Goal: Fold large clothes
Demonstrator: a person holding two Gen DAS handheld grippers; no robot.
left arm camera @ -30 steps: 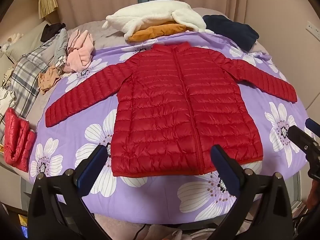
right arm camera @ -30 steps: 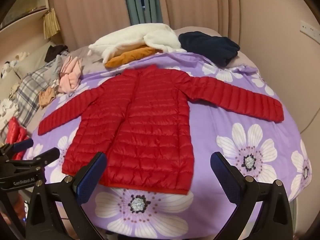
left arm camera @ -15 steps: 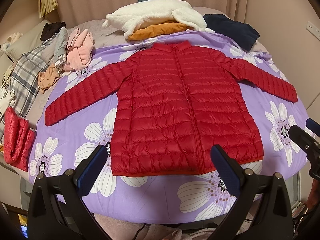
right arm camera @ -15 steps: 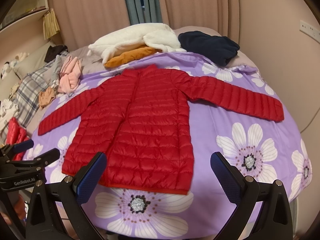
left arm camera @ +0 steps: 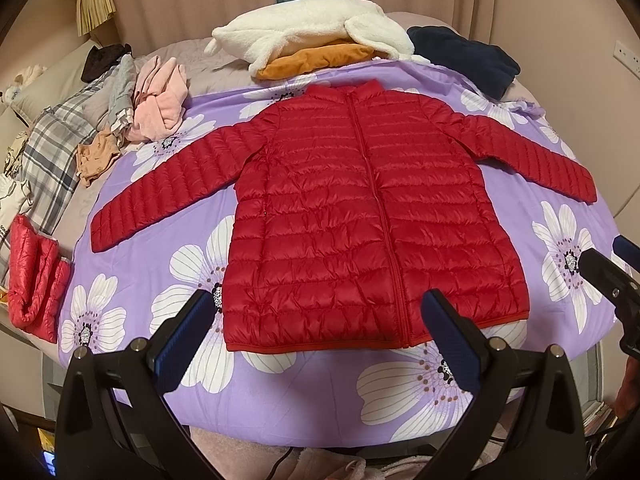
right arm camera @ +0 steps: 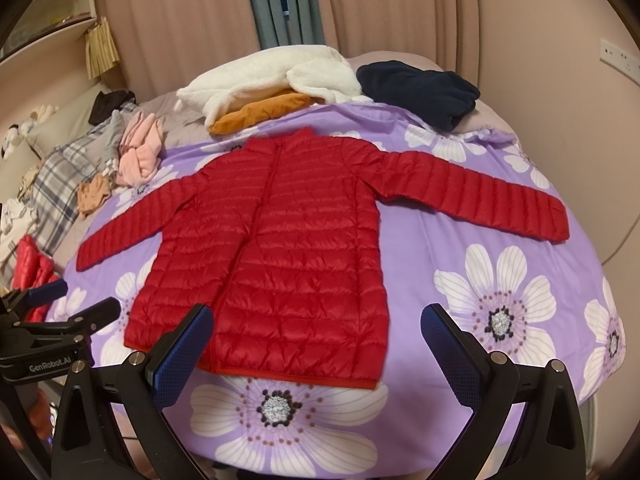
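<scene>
**Red jacket lying flat, both grippers hovering empty**

Far left, a rolled red puffer [left arm camera: 34,276] is sitting at the bed edge, w/ a plaid blanket [left arm camera: 56,152] and pink garment [left arm camera: 160,104] lying beyond it. The left gripper [left arm camera: 320,340] is hanging above the near hem, jaws spread wide, gripping nothing. Centre, the red down jacket [left arm camera: 360,216] is lying face-up, zipped, sleeves stretched out to both sides on the purple floral sheet [left arm camera: 168,240]. Behind the collar, a white fleece [left arm camera: 312,28] is resting on an orange item [left arm camera: 320,60]; navy clothing [left arm camera: 464,56] is sitting further right. The right gripper [right arm camera: 318,350] is hovering over the hem's right part, jaws wide apart, also empty.
</scene>
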